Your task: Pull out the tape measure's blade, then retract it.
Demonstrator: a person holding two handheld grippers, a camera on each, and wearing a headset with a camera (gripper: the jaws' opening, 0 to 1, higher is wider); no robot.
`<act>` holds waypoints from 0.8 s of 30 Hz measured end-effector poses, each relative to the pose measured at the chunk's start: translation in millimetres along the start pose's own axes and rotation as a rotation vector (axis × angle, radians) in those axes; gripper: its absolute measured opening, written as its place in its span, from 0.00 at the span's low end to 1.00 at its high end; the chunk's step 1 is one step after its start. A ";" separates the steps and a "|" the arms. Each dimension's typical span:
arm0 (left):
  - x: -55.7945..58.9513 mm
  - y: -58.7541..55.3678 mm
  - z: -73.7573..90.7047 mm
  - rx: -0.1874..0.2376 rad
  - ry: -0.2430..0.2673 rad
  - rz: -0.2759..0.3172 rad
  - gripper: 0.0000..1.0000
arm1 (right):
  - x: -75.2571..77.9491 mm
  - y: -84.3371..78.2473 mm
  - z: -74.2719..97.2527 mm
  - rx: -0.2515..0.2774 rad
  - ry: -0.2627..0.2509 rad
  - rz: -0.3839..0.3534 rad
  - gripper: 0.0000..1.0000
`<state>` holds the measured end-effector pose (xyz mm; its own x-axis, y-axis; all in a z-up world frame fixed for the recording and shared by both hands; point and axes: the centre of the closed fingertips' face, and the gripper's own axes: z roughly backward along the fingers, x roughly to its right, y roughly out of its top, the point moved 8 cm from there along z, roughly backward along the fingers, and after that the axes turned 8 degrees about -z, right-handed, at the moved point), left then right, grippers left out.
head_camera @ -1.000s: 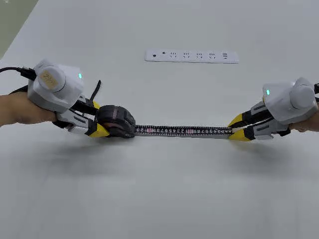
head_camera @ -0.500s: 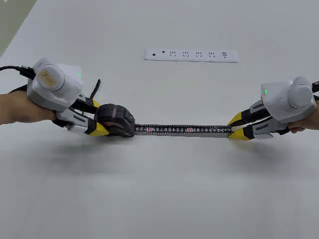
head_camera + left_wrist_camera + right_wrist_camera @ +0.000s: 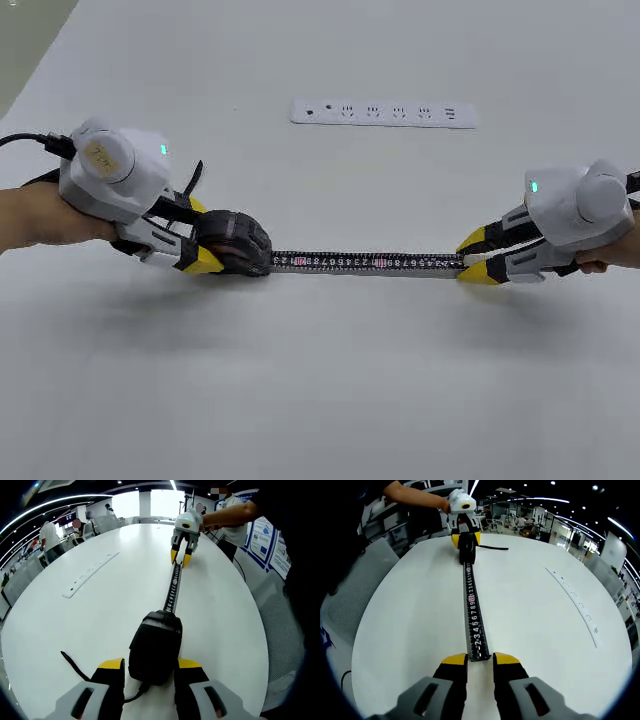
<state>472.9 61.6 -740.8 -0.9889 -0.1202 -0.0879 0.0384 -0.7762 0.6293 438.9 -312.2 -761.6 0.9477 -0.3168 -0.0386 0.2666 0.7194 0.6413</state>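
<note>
Layout across the bench [image 3: 320, 390]
The tape measure [image 3: 232, 243] sat centre-left in the left hand-held gripper [image 3: 198, 238]; its blade [image 3: 365, 263] ran right to the right hand-held gripper [image 3: 471, 258] at centre-right; a power strip [image 3: 384, 112] lay behind them, upper centre.

The head camera looks forward and down on the bench [image 3: 320, 400] from the person's side, far enough back to take in the left tool [image 3: 200, 238] and the right tool [image 3: 472, 258] at once, with the power strip [image 3: 384, 112] beyond them. The left tool's camera sits low behind its own jaws, tight on the tape measure [image 3: 155, 645] clamped between them, and faces along the blade [image 3: 173, 587] to the right tool at its far end. The right tool's camera faces the opposite way, close over the blade's tip nipped between its jaws, toward the left tool. All three views share the blade and the power strip.
</note>
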 end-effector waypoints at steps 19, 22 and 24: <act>8.8 -2.0 8.8 0.032 0.011 0.022 0.79 | -6.1 0.3 8.4 0.013 -0.054 -0.031 0.65; 10.3 -2.4 8.8 0.033 0.015 0.026 0.90 | -7.0 0.7 8.9 0.020 -0.058 -0.057 0.78; 10.6 -2.9 8.6 0.037 0.025 0.042 0.96 | -8.1 1.5 9.2 0.032 -0.062 -0.078 0.87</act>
<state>461.1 67.9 -736.9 -0.9826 -0.1678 -0.0793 0.0741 -0.7465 0.6613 430.0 -314.3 -753.3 0.9115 -0.4091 -0.0425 0.3323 0.6717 0.6621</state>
